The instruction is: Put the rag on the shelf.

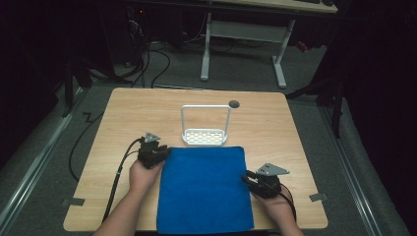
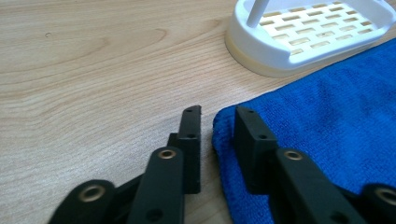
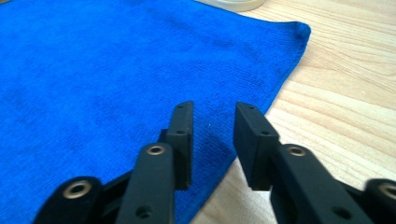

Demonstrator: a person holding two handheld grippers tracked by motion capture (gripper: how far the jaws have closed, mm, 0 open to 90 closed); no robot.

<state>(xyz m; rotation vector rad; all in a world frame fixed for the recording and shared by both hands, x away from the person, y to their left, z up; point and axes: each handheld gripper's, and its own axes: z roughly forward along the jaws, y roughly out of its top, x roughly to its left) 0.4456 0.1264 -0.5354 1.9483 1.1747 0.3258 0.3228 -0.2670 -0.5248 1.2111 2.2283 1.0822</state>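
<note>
A blue cloth [image 1: 204,187] lies flat on the front middle of the wooden table [image 1: 123,118]. My left gripper [image 1: 163,151] is at the cloth's far left corner. In the left gripper view its jaws [image 2: 218,114] are open, and the corner of the blue cloth [image 2: 327,121] lies in the gap. My right gripper [image 1: 246,177] is at the cloth's right edge, about midway along it. In the right gripper view the open gripper [image 3: 212,108] hovers low over the edge of the blue cloth [image 3: 93,70], with bare wood to the right.
A white slotted dish [image 1: 204,136] with a tall hoop handle stands just beyond the cloth's far edge, and the white dish [image 2: 303,37] is close ahead of the left gripper. A small dark disc [image 1: 234,103] lies farther back. Cables and a desk frame [image 1: 243,34] are on the floor behind.
</note>
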